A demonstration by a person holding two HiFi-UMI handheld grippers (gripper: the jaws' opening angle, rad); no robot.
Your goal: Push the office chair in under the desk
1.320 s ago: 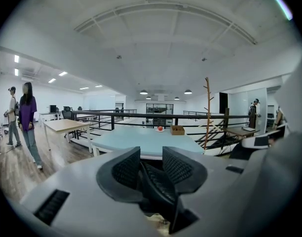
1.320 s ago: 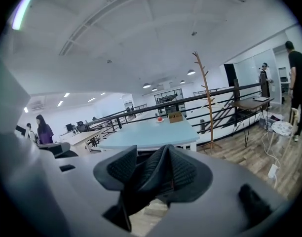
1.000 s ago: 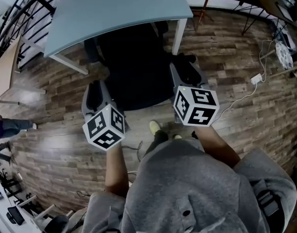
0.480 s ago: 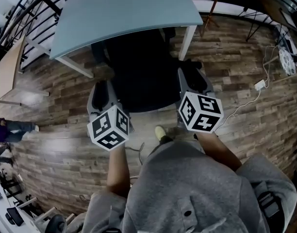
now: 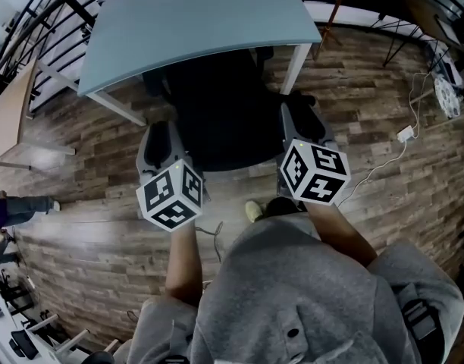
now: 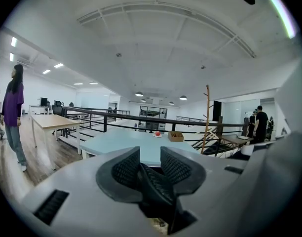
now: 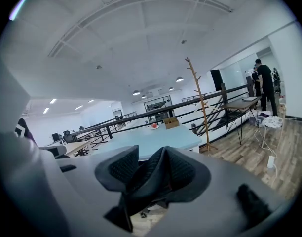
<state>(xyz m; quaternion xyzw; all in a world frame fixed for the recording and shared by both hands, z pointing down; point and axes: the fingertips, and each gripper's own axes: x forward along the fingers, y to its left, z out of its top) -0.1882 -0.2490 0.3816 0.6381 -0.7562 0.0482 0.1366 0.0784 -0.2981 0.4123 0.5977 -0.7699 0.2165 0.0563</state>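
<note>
A black office chair stands half under the pale blue desk in the head view. My left gripper is shut on the left edge of the chair's mesh backrest. My right gripper holds the right edge of the backrest; its jaws have just been closing, and the mesh fills the gap between its pads. Both gripper views look level across the desk top. The seat and base are hidden under the backrest and the desk.
White desk legs flank the chair. A small box sits on the desk, with a black railing behind it. A wooden coat stand rises at the right. A white cable and plug strip lie on the floor. People stand at both sides.
Both grippers and the chair have moved forward toward the desk, so more of the chair lies under it. The person's foot has stepped forward behind the chair.
</note>
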